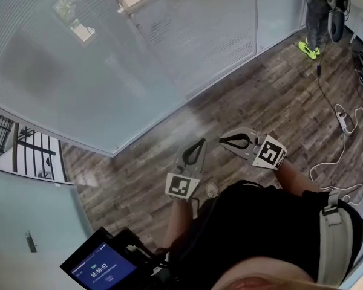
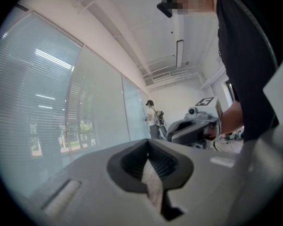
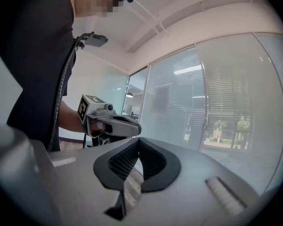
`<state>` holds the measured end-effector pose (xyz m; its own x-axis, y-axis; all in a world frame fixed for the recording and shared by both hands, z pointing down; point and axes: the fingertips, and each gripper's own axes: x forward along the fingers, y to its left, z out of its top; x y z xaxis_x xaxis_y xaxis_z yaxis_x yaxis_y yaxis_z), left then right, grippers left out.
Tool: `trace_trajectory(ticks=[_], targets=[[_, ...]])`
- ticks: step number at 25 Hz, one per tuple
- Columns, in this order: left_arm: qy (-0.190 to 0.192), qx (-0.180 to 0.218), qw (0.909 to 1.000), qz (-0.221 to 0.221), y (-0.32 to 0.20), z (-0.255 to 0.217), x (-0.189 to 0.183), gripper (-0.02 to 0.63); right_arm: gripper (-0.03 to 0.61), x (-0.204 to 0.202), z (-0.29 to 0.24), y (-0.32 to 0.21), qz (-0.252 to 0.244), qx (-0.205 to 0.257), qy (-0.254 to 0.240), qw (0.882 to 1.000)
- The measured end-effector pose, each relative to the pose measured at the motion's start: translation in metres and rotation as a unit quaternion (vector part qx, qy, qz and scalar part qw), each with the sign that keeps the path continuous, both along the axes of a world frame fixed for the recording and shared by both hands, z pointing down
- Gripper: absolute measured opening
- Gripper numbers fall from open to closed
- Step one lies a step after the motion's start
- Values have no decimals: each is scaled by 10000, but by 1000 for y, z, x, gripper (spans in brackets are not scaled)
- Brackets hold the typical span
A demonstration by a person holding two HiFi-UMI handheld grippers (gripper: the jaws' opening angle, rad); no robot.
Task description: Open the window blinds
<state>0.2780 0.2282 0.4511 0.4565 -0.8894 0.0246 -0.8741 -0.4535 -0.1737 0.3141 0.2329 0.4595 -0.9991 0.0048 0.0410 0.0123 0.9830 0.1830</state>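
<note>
Approach stage, I'd say: left gripper (image 1: 198, 142) and right gripper (image 1: 224, 140) hover level, jaws together and empty, short of the blinds (image 1: 109, 59). Next job is finding their control.

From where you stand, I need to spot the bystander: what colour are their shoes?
Neon yellow-green shoes, clearest in the head view.

The window blinds (image 1: 103, 53) are pale grey horizontal slats. They hang fully lowered along a wall of tall glass panes (image 3: 172, 102) and reach down to the wooden floor (image 1: 248, 101). The slats are turned almost shut, and daylight and green trees (image 3: 231, 126) show only dimly through them. They span several adjoining panes.
</note>
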Motion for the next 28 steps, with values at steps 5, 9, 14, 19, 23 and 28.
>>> trace_trajectory(ticks=[5, 9, 14, 19, 23, 28], targets=[[136, -52, 9997, -171, -6, 6, -38, 3, 6, -36, -1, -10, -130, 66, 57, 9999], [181, -80, 9995, -235, -12, 3, -69, 3, 6, -69, -8, -19, -177, 62, 21, 9998], [107, -27, 9998, -182, -22, -8, -107, 3, 6, -110, -20, -32, -159, 55, -141, 9998], [55, -47, 9999, -128, -26, -7, -137, 3, 6, -140, -14, -40, -72, -102, -203, 9997], [119, -170, 9996, -187, -37, -7, -177, 3, 6, -175, -12, -52, -10, -210, -145, 9997], [108, -111, 9998, -152, -42, -10, -203, 3, 6, -199, -16, -64, 98, -155, -183, 9997]])
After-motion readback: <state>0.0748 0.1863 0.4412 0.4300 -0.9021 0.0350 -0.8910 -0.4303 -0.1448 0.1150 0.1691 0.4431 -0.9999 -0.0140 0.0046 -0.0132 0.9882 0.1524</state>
